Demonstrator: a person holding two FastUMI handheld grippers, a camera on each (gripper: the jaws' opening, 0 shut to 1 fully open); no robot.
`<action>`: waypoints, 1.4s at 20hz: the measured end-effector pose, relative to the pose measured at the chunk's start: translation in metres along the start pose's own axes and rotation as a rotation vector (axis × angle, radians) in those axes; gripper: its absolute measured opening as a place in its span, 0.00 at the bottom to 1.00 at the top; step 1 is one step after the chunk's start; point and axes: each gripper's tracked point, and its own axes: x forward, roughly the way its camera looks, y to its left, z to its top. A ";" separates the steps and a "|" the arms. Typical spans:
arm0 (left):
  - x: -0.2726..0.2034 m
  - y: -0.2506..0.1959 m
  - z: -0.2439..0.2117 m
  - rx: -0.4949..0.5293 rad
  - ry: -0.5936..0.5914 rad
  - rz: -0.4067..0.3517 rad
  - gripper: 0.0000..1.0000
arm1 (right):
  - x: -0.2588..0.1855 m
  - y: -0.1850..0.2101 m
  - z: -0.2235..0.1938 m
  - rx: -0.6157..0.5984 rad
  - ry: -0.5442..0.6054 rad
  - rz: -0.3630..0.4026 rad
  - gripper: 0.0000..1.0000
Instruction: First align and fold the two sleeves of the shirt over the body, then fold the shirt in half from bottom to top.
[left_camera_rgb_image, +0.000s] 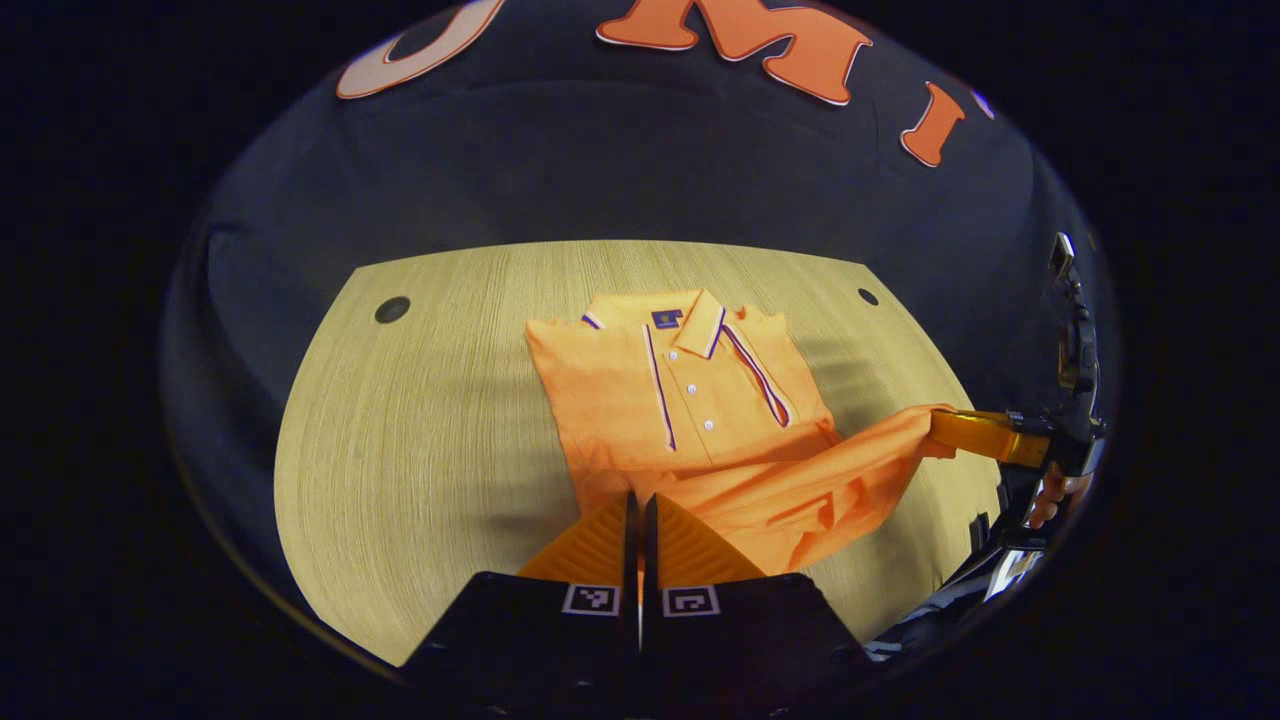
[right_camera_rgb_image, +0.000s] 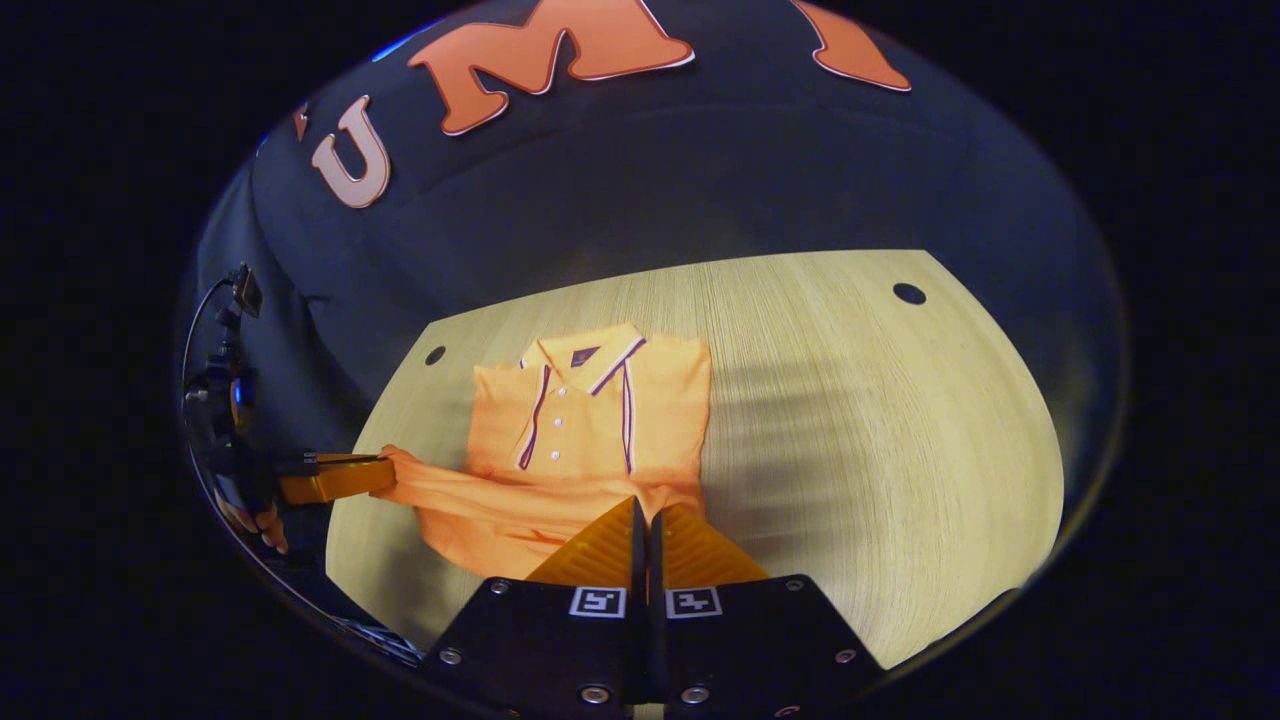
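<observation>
On the table (left_camera_rgb_image: 420, 430) we hold the shirt (left_camera_rgb_image: 680, 400) by its lifted bottom hem, left gripper (left_camera_rgb_image: 640, 510) and right gripper (right_camera_rgb_image: 643, 520) both clamped on the fabric.

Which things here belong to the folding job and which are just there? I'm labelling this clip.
Job:
orange polo shirt, sleeves already folded in, bottom hem lifted
left gripper, shut on the hem
right gripper, shut on the hem

Just there:
wooden table
round holes in the tabletop
</observation>
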 end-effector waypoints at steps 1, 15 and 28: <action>0.008 0.003 0.012 0.012 -0.004 0.000 0.01 | 0.009 -0.002 0.012 -0.001 -0.008 -0.011 0.01; 0.123 0.081 0.140 0.141 -0.067 0.147 0.14 | 0.138 -0.015 0.106 -0.103 0.043 -0.128 0.01; -0.003 0.033 0.173 0.123 -0.359 0.183 1.00 | 0.025 0.008 0.153 -0.238 -0.275 -0.128 0.98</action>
